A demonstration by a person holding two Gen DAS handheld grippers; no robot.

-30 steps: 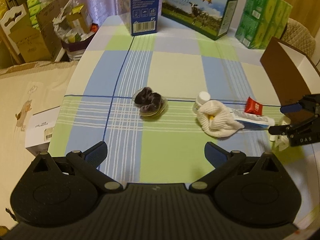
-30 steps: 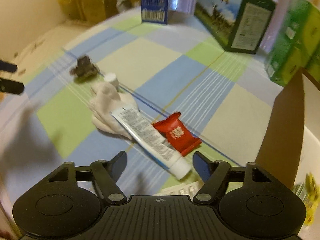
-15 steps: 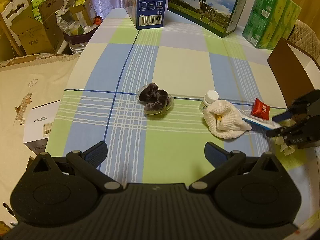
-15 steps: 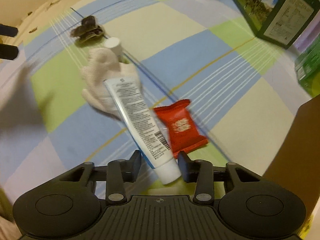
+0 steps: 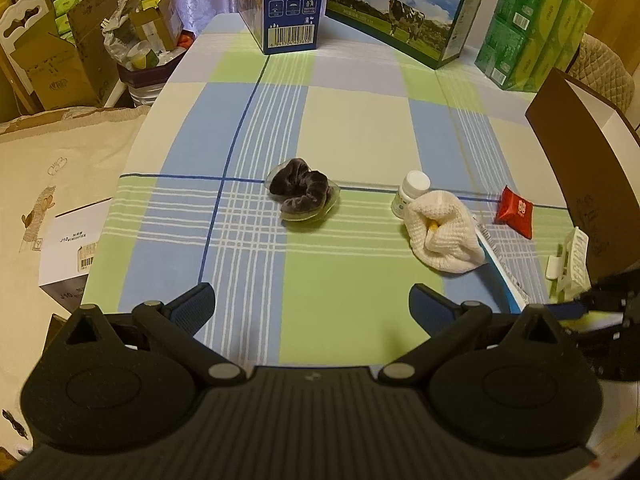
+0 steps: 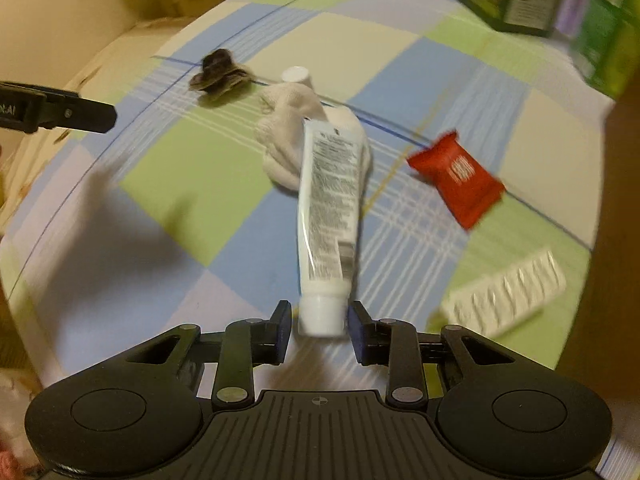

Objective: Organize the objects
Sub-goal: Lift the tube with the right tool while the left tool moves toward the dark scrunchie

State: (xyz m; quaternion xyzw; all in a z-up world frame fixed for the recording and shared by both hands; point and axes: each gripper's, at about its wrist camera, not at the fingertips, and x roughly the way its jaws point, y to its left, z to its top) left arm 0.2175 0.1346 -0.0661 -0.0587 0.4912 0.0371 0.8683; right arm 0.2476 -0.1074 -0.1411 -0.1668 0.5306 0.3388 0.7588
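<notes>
Above the checked tablecloth (image 5: pixel 360 132) the right tool (image 6: pixel 319 322) pinches the tube (image 6: pixel 330 200) (left tool (image 5: pixel 312 304) spread)

A checked woven cloth (image 5: pixel 360 132) covers the desk, matt with fine stripes. The scrunchie (image 5: pixel 301 189) looks like soft dark velvet. The white towel (image 5: pixel 442 236) is a rough waffle knit. The tube (image 6: pixel 330 204) is smooth glossy plastic with a matt white cap. The red sachet (image 6: pixel 456 176) is shiny foil. The blister strip (image 6: pixel 506 292) is ribbed plastic. Both grippers' bodies are matt black plastic.
</notes>
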